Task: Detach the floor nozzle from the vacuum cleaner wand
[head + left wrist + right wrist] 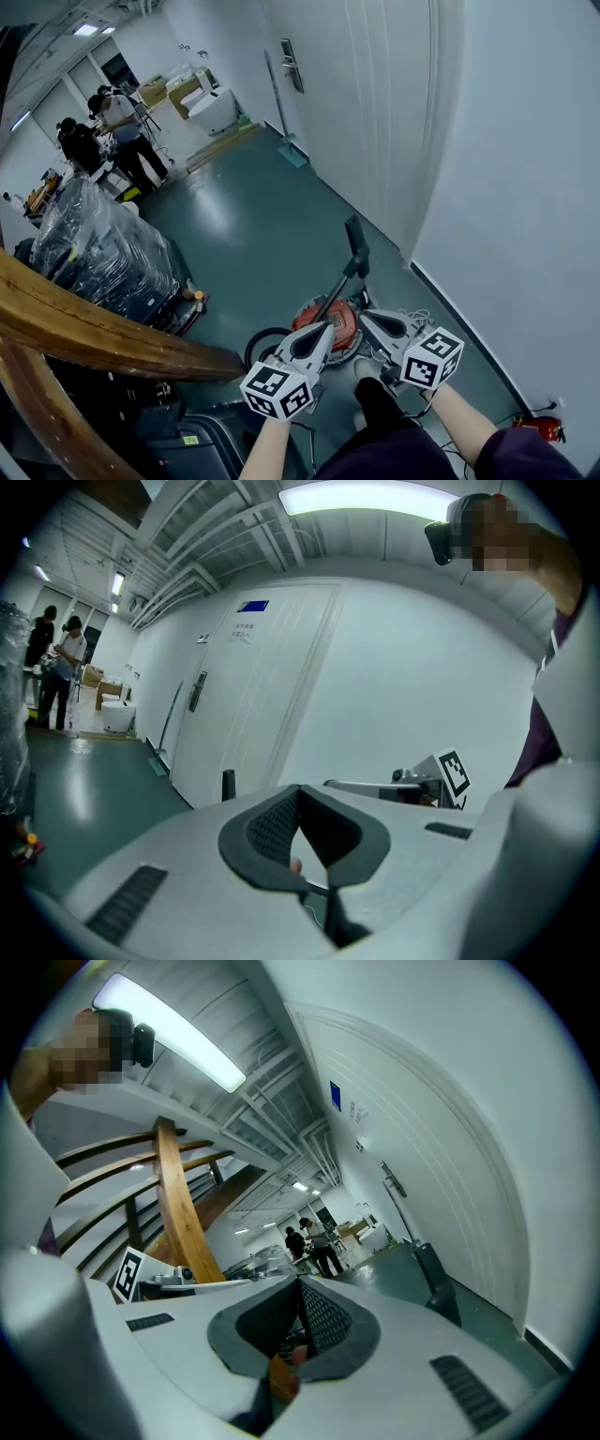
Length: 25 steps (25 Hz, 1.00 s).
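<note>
The vacuum cleaner's red canister (333, 322) sits on the green floor just ahead of both grippers. Its black wand (355, 248) rises from it towards the wall; the top end also shows in the left gripper view as wand (228, 785) and in the right gripper view as wand (434, 1277). I cannot make out the floor nozzle; the grippers cover the canister's near side. A black hose (261, 342) loops at the canister's left. My left gripper (325, 328) and right gripper (367, 317) hover side by side above the canister, both shut and empty, touching nothing.
A curved wooden stair rail (84, 328) crosses the left foreground. A plastic-wrapped pallet (98, 248) stands behind it. Two people (112, 131) work far back. A white wall with a door (375, 103) runs along the right. A red object (537, 427) lies by the wall.
</note>
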Each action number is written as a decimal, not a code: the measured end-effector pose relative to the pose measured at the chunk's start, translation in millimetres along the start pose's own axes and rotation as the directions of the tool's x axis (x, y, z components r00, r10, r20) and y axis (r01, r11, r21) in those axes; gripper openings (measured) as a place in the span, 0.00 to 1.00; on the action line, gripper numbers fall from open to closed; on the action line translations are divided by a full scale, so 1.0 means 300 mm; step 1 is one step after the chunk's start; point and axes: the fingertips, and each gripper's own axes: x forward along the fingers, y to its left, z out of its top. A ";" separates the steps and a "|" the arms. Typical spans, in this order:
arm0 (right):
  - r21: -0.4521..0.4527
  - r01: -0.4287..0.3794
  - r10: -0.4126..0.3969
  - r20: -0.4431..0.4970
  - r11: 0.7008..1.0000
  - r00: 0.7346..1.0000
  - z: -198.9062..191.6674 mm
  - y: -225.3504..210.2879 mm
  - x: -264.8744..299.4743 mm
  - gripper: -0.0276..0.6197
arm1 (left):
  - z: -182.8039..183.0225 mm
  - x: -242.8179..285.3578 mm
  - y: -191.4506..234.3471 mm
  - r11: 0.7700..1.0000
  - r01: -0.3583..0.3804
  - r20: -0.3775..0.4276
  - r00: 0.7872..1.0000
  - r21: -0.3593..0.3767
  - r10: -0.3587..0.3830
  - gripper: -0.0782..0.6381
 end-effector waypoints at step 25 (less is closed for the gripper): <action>0.154 0.096 -0.098 0.005 0.983 0.995 0.091 -0.487 0.242 0.07 | 0.068 0.462 0.334 0.999 0.044 -0.135 0.990 -0.032 -0.048 0.11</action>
